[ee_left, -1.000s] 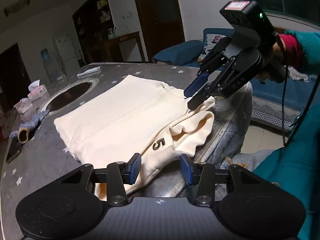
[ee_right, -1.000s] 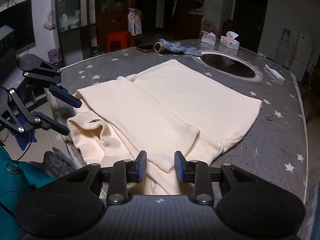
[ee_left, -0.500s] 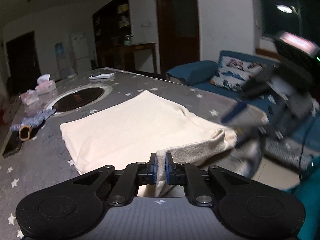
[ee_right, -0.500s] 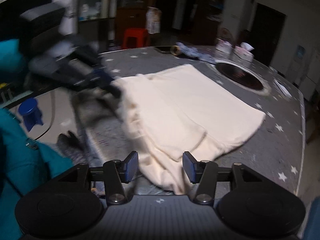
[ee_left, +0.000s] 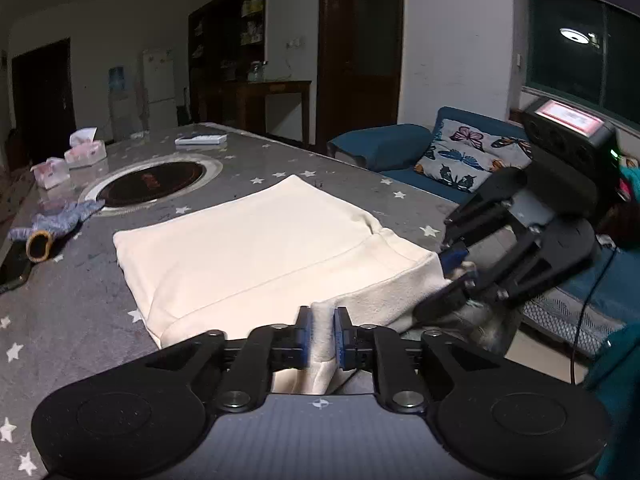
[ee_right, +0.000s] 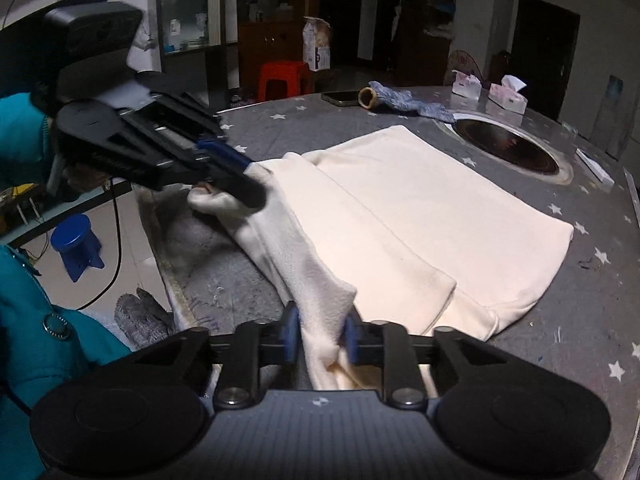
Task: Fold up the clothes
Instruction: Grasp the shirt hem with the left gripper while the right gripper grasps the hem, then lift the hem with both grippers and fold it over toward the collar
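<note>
A cream garment (ee_left: 260, 248) lies folded flat on the grey star-patterned table (ee_left: 72, 312). Its near edge is lifted and stretched between my two grippers. My left gripper (ee_left: 322, 340) has a fold of this edge pinched between its blue pads, and its jaws are opening. In the right wrist view the left gripper (ee_right: 248, 184) holds the far end of the same edge. My right gripper (ee_right: 320, 338) has the garment (ee_right: 420, 208) bunched between its pads, jaws closing on it. From the left wrist view the right gripper (ee_left: 452, 276) sits at the table's right corner.
A round black hob (ee_left: 156, 180) is set into the table (ee_right: 592, 320) beyond the garment. Tissue packs (ee_left: 86, 150), a blue-grey sock (ee_left: 64, 220) and a phone (ee_left: 14, 266) lie at the left. A blue sofa (ee_left: 460, 160) stands behind; a blue stool (ee_right: 78, 244) is on the floor.
Both grippers stood open over the garment's near edge a second ago. The left one shut on the edge first, then the right one came down and shut on it. The edge now hangs lifted between them.
</note>
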{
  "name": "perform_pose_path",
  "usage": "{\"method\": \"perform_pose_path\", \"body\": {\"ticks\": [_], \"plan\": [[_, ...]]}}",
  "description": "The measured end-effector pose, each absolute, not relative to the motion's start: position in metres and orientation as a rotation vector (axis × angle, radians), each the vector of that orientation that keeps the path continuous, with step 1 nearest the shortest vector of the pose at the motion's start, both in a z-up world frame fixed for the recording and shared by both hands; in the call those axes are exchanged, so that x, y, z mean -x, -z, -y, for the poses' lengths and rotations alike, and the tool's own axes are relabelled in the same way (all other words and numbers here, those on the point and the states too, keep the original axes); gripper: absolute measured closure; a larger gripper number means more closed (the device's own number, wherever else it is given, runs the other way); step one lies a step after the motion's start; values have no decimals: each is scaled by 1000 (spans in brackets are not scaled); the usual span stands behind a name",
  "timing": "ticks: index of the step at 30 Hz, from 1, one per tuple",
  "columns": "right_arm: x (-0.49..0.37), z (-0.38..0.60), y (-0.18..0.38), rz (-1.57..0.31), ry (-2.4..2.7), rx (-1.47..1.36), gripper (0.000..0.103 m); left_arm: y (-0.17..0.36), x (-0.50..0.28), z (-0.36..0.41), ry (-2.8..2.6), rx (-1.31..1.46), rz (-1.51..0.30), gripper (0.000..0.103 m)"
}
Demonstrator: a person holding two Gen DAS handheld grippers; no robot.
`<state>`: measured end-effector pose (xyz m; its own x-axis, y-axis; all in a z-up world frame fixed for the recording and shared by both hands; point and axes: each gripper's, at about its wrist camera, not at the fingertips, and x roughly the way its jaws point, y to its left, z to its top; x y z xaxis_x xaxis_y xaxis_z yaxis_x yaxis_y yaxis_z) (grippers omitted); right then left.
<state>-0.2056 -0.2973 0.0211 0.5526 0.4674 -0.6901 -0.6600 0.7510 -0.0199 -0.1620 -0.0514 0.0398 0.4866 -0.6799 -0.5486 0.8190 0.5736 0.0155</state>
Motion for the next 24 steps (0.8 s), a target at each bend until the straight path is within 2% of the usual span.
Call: {"method": "perform_pose_path", "body": {"ticks": [2,4,16,18,20,22,24], "plan": [[208,297,-22,-715,-685,303,87,-39,170,49,930,-343,-508,64],[212,295,-21,-705,-695,335,87,-35,177,47,928,-408,-499,60],[223,289,-14,-701,-696,379,85,-13,191,40,933,-583,-471,60],[224,288,-14,-699,-690,376,86,-11,191,40,937,-585,-463,66],[225,287,-15,-696,-680,375,88,-11,191,41,940,-580,-466,84],[226,287,-16,-689,-674,372,92,-11,191,41,934,-563,-471,93],[228,287,-18,-676,-667,367,94,-12,191,40,925,-529,-481,96]]}}
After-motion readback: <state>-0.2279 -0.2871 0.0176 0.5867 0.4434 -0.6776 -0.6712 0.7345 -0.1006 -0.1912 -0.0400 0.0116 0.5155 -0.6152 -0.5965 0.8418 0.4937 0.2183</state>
